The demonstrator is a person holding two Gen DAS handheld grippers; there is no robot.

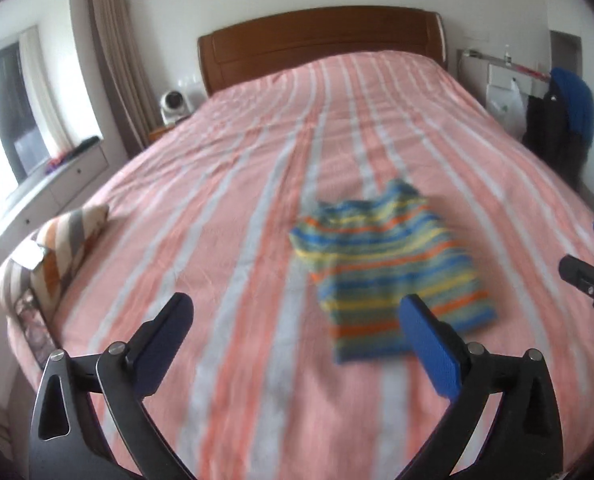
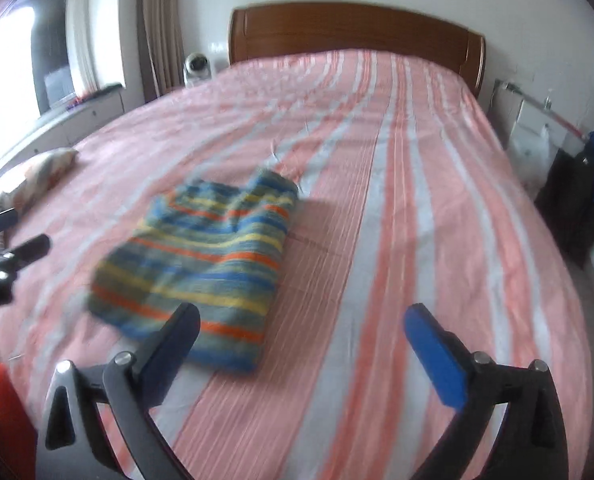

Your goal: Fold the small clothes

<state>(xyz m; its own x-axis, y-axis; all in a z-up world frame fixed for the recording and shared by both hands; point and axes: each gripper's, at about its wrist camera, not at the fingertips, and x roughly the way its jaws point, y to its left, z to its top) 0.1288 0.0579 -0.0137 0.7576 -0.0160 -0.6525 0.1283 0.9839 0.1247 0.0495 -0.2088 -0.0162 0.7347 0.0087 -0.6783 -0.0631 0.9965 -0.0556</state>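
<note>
The folded shirt lies flat on the bed, ahead of the left gripper toward its right jaw, and ahead-left of the right gripper. Both grippers hover above the bed, jaws spread wide and empty (frames blurred).

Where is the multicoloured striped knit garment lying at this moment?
The folded striped knit garment lies flat on the pink-and-white striped bedspread near the foot of the bed, between both open grippers: right of centre in the left wrist view, left of centre in the right.
</note>
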